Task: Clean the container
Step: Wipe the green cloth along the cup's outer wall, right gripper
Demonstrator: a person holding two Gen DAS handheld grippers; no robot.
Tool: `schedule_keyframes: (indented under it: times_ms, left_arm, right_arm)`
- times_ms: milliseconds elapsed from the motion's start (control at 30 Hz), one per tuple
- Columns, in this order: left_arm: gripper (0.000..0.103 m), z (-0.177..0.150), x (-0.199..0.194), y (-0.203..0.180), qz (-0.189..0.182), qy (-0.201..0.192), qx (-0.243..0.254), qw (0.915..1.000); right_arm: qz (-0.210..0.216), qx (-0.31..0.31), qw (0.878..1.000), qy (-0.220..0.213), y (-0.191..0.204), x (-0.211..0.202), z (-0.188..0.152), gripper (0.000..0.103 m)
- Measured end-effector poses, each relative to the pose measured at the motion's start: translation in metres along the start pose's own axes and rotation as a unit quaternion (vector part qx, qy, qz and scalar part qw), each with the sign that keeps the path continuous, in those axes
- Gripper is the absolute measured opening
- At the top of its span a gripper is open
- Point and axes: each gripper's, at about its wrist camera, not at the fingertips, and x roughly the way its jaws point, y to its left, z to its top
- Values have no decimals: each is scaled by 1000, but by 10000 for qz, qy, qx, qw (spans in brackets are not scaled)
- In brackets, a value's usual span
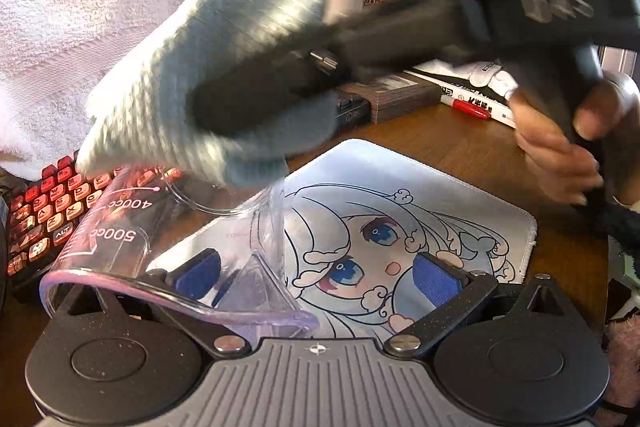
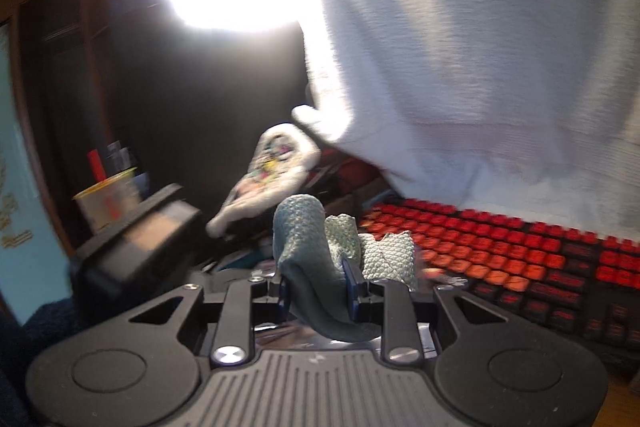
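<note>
Holding method: the left tongs stand spread, one blue pad inside the clear measuring cup and one outside; whether the wall is truly pinched cannot be told through the plastic.
Container position: the measuring cup lies tipped on its side just above the mouse mat, rim toward the left camera, base toward the keyboard. This presents the outer wall for wiping.
Cleaning tool: the right tongs pinch a folded blue-green cloth, its bulk bunched ahead of the pads as a wiping face.
Contact: the cloth sits at the cup's upper side, probably touching; motion blur prevents certainty.
Clearance: the table is open over the mat; a marker and books crowd the far edge, the keyboard the near side.
</note>
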Motion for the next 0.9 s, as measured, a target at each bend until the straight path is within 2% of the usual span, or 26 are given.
schedule_keyframes:
  times_ms: [233,367,633,800,900]
  left_arm:
    - [103,0,-2,2,15,0,-14,10000]
    - [103,-1,-7,14,1,-8,-25,10000]
    - [103,-1,-17,14,-117,-14,75,9999]
    - [103,-1,-25,22,-125,-15,97,9999]
    - [103,-2,-30,27,-113,-17,82,9999]
  right_arm:
    - [-103,11,9999,-76,-2,26,15,26]
    - [219,-281,9994,-8,17,39,15,26]
    - [448,-264,9986,2,26,21,4,26]
    - [242,-188,9995,28,20,6,1,25]
    - [-60,-111,9999,-28,13,-5,1,25]
